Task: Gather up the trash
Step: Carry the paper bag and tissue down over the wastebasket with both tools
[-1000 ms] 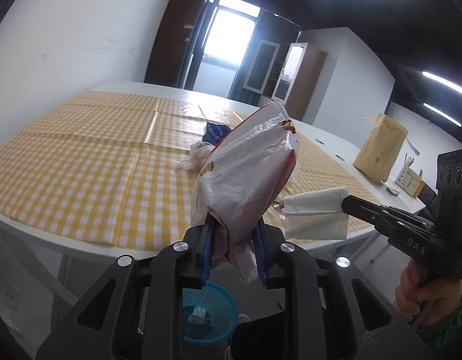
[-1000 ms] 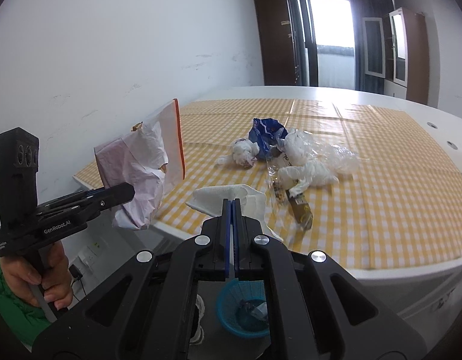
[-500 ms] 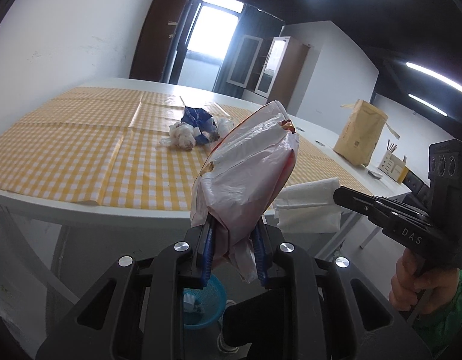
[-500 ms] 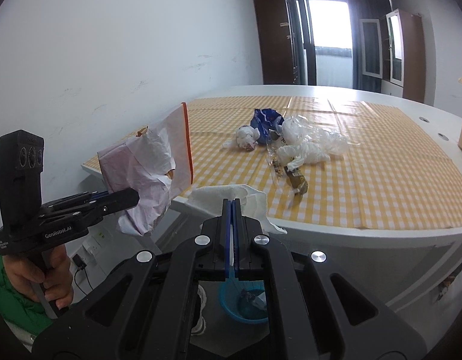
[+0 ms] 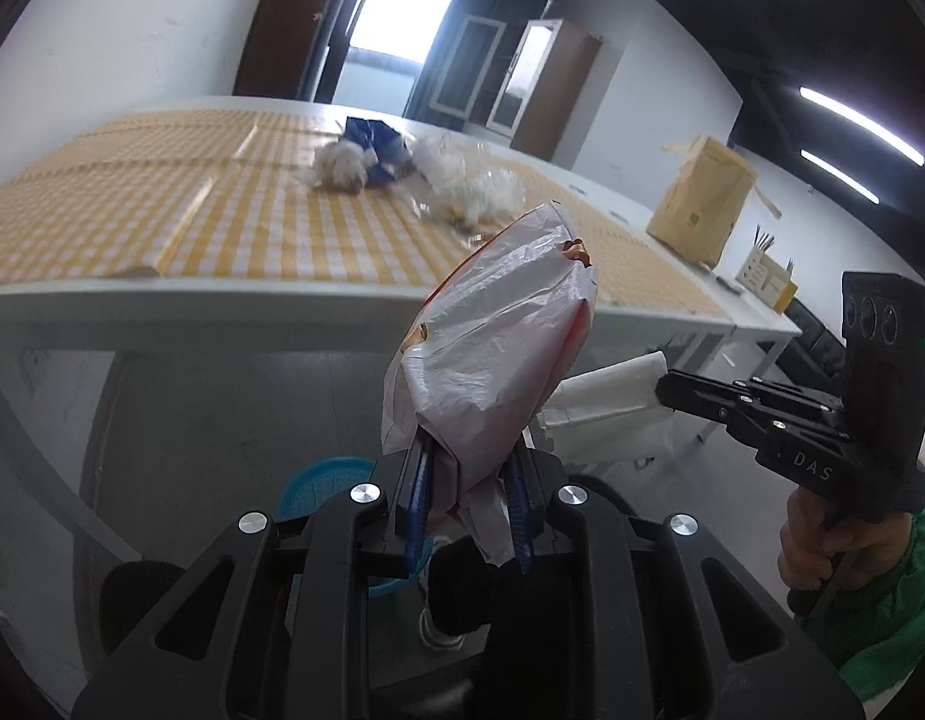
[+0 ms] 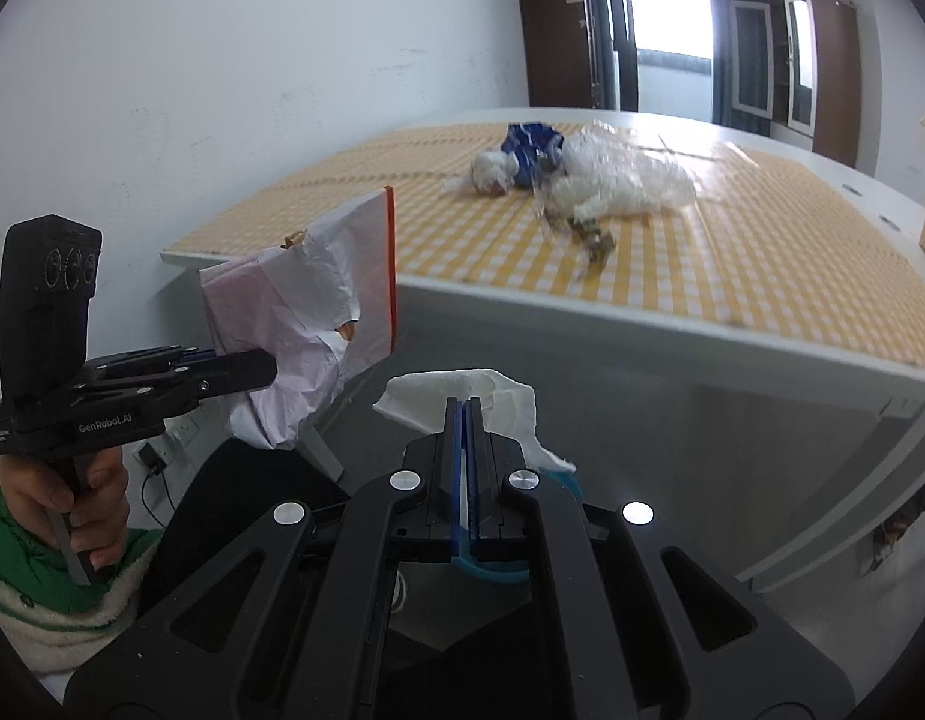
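My left gripper (image 5: 468,468) is shut on a crumpled white plastic bag with a red edge (image 5: 492,348), which stands up between its fingers; the same bag (image 6: 306,324) shows at the left of the right wrist view. My right gripper (image 6: 467,414) is shut on a white paper tissue (image 6: 462,396), also seen as a white tissue (image 5: 612,414) in the left wrist view. Both hang below the table's front edge, above a blue mesh basket (image 5: 318,480) on the floor. More trash (image 6: 558,180), a blue wrapper, white wads and clear plastic, lies on the yellow checked tablecloth (image 6: 732,276).
The white table edge (image 6: 642,324) runs across just ahead. A brown paper bag (image 5: 702,204) and a small box of sticks (image 5: 762,276) stand at the far right. A wall socket with a cable (image 6: 162,444) is low on the left wall.
Both grippers have sunk from table height to below the table's edge, each still holding its piece of trash. The tabletop now sits higher in both views.
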